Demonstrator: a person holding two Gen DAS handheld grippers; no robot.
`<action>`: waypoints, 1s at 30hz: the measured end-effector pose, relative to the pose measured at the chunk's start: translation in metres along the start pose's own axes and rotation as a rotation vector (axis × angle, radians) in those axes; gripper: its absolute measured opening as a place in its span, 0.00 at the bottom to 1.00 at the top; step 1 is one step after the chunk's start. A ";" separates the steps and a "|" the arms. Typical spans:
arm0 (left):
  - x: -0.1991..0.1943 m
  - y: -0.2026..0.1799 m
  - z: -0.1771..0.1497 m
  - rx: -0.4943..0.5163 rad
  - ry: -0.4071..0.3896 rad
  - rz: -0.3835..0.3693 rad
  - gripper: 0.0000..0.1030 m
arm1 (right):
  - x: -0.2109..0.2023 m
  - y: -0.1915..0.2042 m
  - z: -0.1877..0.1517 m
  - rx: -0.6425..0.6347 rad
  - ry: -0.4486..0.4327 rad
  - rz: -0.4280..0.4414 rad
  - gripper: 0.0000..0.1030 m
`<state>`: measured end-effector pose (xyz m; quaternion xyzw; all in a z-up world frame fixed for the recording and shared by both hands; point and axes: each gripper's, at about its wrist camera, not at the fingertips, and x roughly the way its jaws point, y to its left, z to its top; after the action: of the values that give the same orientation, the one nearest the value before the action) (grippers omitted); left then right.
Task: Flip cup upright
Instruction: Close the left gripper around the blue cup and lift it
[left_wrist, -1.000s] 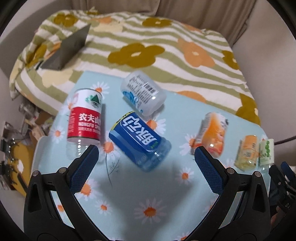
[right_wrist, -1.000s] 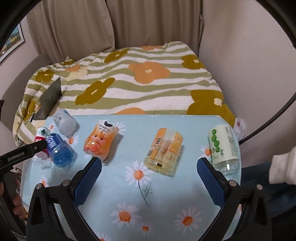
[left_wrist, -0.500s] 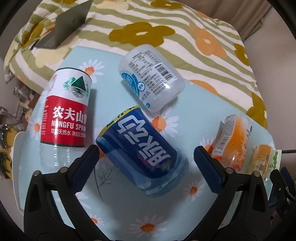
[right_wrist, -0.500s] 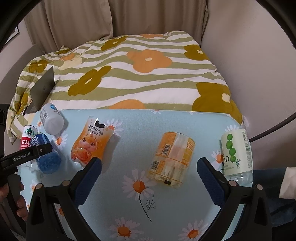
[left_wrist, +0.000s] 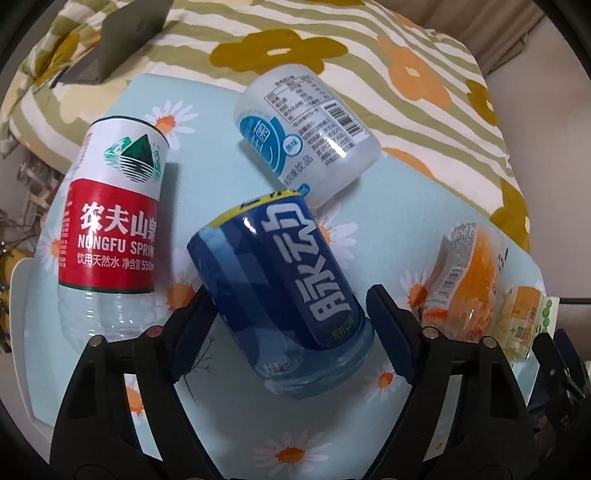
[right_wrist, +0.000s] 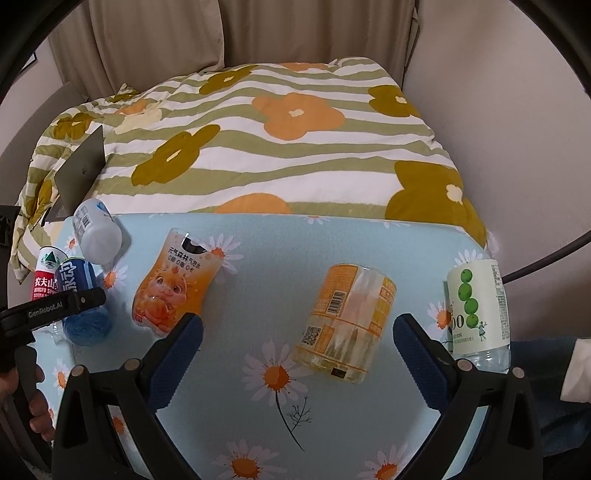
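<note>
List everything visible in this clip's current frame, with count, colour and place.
Blue-labelled plastic cup: 1, blue, lying between the left tongs' fingers.
Red-and-white-labelled clear cup: 1, lying at table's left edge.
Frosted white-labelled cup: 1, lying at the far edge.
Orange cartoon-printed cup: 1, lying left of centre.
Yellow-orange-labelled clear cup: 1, lying before the right tongs.
Green-dotted white-labelled cup: 1, lying at right edge.
Daisy-print light-blue tablecloth: 1.
Striped floral bedspread: 1, behind.
Grey laptop: 1, on bedspread.
Left tongs: open.
Right tongs: open.
</note>
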<state>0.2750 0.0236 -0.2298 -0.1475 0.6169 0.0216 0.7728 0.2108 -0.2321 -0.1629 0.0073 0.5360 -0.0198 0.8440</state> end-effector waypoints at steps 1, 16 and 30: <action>0.000 0.000 -0.001 0.003 0.001 -0.002 0.83 | 0.001 0.000 0.000 0.001 0.002 0.000 1.00; -0.018 0.004 -0.020 0.041 -0.024 -0.010 0.77 | 0.002 0.000 -0.002 -0.003 -0.008 0.017 1.00; -0.068 -0.010 -0.073 0.112 -0.134 -0.063 0.77 | -0.043 -0.006 -0.033 -0.023 -0.088 0.037 1.00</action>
<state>0.1922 0.0051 -0.1771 -0.1218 0.5590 -0.0273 0.8197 0.1626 -0.2356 -0.1381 0.0068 0.4983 0.0015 0.8670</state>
